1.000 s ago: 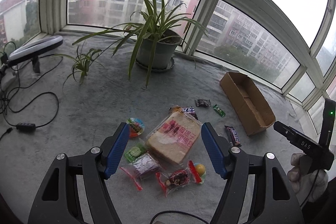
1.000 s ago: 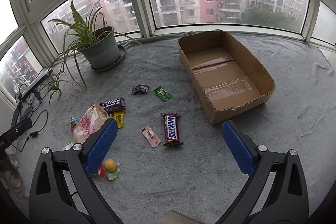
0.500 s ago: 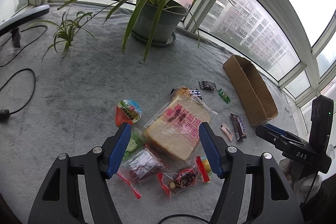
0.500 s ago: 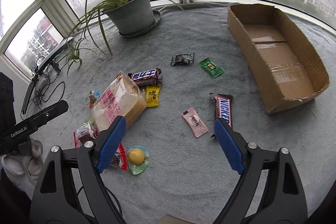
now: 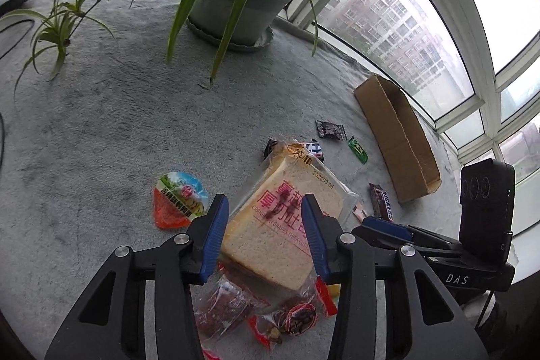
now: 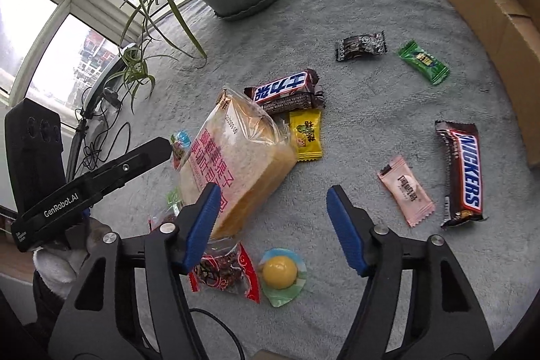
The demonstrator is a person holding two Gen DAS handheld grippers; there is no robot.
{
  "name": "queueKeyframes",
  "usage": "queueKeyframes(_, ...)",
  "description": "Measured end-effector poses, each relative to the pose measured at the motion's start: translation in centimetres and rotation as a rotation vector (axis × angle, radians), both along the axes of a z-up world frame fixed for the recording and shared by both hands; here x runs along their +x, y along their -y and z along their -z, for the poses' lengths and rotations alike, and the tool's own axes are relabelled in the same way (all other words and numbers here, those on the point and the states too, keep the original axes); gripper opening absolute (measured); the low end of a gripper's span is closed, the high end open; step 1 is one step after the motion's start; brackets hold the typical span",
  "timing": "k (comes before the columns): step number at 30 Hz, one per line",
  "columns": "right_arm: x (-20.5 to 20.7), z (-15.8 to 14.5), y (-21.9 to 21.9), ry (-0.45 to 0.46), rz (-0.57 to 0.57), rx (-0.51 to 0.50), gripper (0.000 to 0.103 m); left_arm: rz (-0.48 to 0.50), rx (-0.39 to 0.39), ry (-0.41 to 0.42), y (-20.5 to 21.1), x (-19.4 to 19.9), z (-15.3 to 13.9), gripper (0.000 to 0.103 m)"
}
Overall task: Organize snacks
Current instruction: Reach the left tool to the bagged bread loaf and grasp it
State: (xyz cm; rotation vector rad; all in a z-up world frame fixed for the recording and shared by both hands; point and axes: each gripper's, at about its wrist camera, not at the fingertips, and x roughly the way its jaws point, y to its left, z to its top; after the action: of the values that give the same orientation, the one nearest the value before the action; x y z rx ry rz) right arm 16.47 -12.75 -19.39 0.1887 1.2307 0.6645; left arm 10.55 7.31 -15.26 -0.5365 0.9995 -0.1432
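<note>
From the left wrist camera we see the cardboard box lying open at the right on the grey carpet; what shows of its inside is bare. Our left gripper has its blue fingers spread on either side of the bread bag, a clear wrapper with pink lettering over thick white slices; we cannot tell whether the pads touch it. Beside it lie a triangular jelly cup and, below, red-edged dried-fruit packets. A potted spider plant stands by the bay windows.

From the right wrist camera the box sits at the upper right, with only bare cardboard visible inside. Our right gripper is released, its fingers wide apart over bare carpet, the left pad just beside the bread bag. Scattered around are a Snickers bar, a pink sachet, a yellow packet, a green candy, a dark wrapper and a yellow jelly cup.
</note>
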Motion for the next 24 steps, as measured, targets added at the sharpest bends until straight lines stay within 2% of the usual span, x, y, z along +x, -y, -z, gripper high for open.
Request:
queueKeyframes(3, 0.1, 0.6, -0.7, -0.021, -0.024, 0.015, 0.055, -0.004, -0.03, -0.026, -0.4, 0.7, 0.9, 0.036)
queueKeyframes(10, 0.2, 1.3, -1.9, -0.057, -0.055, 0.052, 0.04, 0.023, -0.046, -0.073, -0.5, 1.5, 2.6, 0.036)
queueKeyframes(19, 0.5, 1.4, -2.1, -0.037, -0.056, 0.042, 0.037, 0.064, -0.07, -0.088, 0.1, 0.5, 2.7, 0.036)
queueKeyframes(24, 0.6, 1.1, -1.5, -0.018, -0.064, 0.027, 0.037, 0.088, -0.022, -0.072, 1.9, -0.5, 2.2, 0.036)
